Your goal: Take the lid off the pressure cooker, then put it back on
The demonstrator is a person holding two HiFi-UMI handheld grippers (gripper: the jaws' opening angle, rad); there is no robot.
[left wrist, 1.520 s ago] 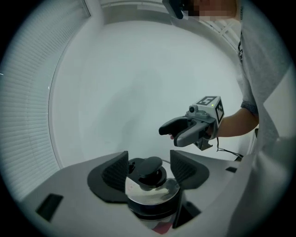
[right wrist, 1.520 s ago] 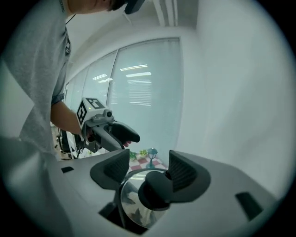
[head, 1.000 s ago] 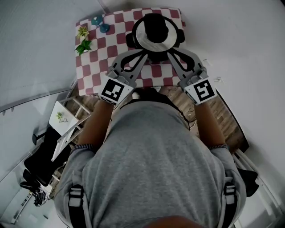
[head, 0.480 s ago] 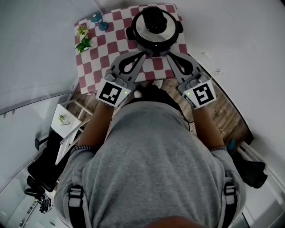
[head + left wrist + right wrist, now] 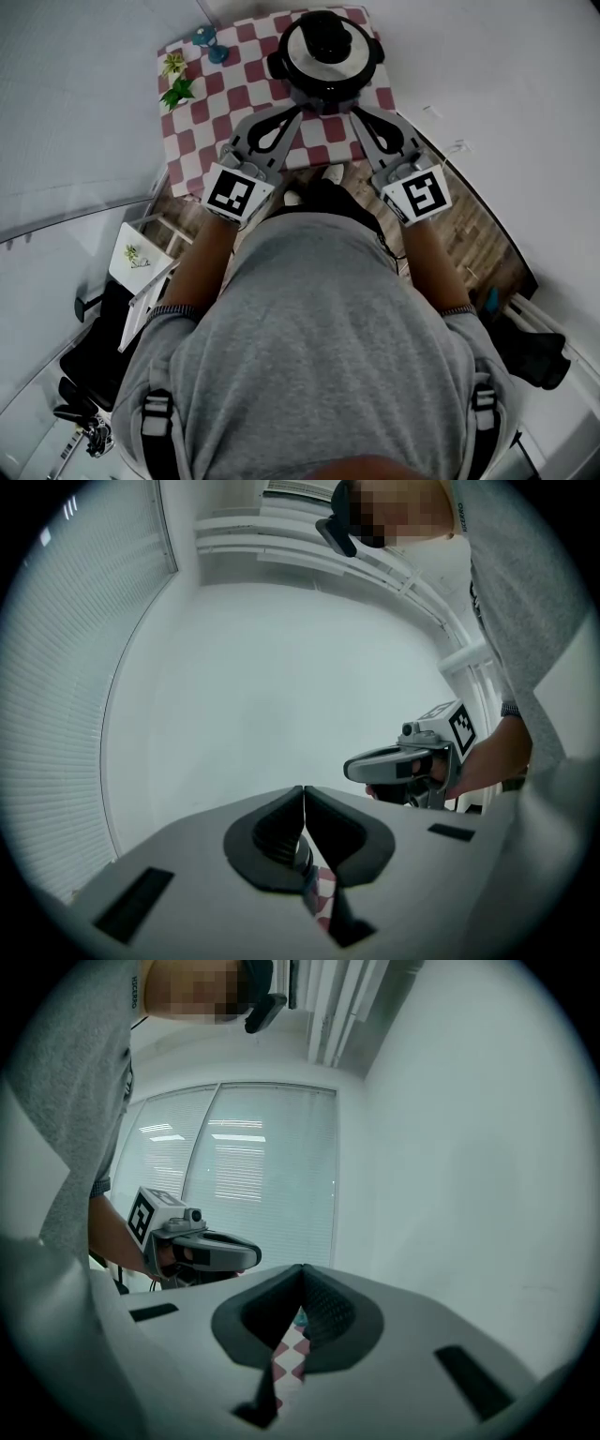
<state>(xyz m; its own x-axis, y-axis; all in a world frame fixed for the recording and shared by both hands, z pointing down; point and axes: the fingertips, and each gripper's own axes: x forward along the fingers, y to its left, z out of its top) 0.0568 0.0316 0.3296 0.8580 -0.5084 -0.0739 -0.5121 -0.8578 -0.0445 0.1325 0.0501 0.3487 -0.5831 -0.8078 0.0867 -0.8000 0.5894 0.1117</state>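
The pressure cooker [image 5: 325, 92] stands at the far end of the red-and-white checkered surface [image 5: 211, 131], and its lid [image 5: 323, 56], with the black knob on top, sits on it. You hold the left gripper [image 5: 299, 111] and the right gripper [image 5: 355, 111] level, side by side, tips close to the cooker's near side. In each gripper view the fingers [image 5: 274, 834] [image 5: 325, 1312] are pressed together with nothing between them. Two small plants [image 5: 176, 91] stand near the surface's far left corner.
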